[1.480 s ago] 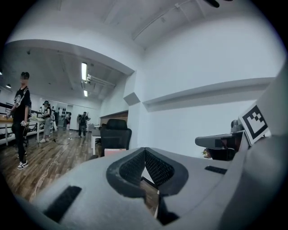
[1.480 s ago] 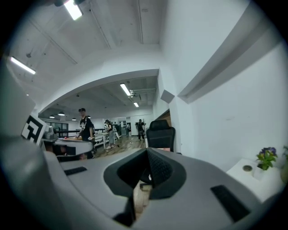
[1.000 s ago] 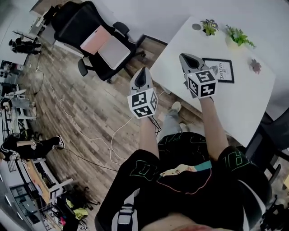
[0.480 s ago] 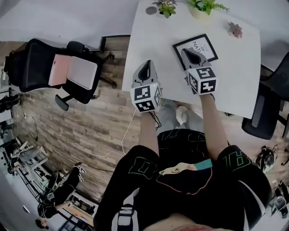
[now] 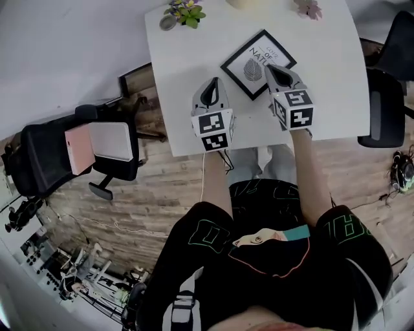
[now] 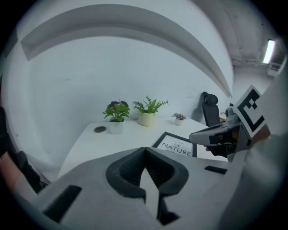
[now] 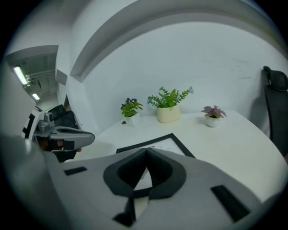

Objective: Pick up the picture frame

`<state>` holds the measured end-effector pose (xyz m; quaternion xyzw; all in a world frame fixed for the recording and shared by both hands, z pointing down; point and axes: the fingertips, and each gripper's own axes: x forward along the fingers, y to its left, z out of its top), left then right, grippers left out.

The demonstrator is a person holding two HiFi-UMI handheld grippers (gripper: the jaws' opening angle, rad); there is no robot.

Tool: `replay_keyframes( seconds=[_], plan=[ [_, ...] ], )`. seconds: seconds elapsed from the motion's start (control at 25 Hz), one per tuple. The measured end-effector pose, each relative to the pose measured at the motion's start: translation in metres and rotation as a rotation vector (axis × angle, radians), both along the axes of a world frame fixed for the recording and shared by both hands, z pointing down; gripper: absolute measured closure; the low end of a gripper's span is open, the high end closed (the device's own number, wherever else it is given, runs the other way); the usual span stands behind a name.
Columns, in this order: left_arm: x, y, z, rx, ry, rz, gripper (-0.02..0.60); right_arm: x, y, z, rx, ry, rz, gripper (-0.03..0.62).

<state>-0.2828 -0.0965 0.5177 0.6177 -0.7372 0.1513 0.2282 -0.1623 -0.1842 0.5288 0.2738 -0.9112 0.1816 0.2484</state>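
Observation:
The picture frame [image 5: 253, 64] is black with a white print and lies flat on the white table [image 5: 323, 77]. It also shows in the left gripper view [image 6: 176, 147] and in the right gripper view [image 7: 168, 143]. My right gripper [image 5: 275, 70] hovers over the frame's near right edge, shut and empty [image 7: 146, 152]. Left of the frame, my left gripper [image 5: 211, 97] hangs over bare tabletop, also shut with nothing in it [image 6: 145, 150]. Each gripper view catches the other gripper at its side: the right gripper [image 6: 211, 134] and the left gripper [image 7: 67, 134].
At the table's far edge stand a flowering plant [image 5: 184, 11], a small pink plant [image 5: 308, 8] and a round grey disc [image 5: 168, 22]. A black office chair [image 5: 71, 155] carrying pink and white pads stands to the left. Another black chair [image 5: 385, 97] is at the right.
Both grippers have moved forward and down, from beside the table to over its near part. The right one now hangs over the frame. Both stayed shut.

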Motion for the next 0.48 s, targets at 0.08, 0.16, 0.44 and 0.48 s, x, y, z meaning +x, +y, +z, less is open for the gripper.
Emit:
replay_keyframes(
  seconds=[0.08, 0.16, 0.44, 0.48],
  plan=[
    [0.006, -0.015, 0.008, -0.043, -0.053, 0.096, 0.574, 0.010, -0.008, 0.010, -0.017, 0.031, 0.052, 0.588],
    [0.015, -0.028, 0.018, -0.098, -0.145, 0.218, 0.574, 0.016, -0.010, 0.020, -0.041, 0.055, 0.086, 0.588],
    [0.023, -0.076, 0.037, -0.130, -0.202, 0.411, 0.572, 0.037, -0.012, 0.045, -0.098, 0.127, 0.232, 0.586],
    [0.022, -0.081, 0.041, -0.136, -0.203, 0.425, 0.572, 0.039, -0.013, 0.047, -0.105, 0.135, 0.250, 0.580]
  ],
)
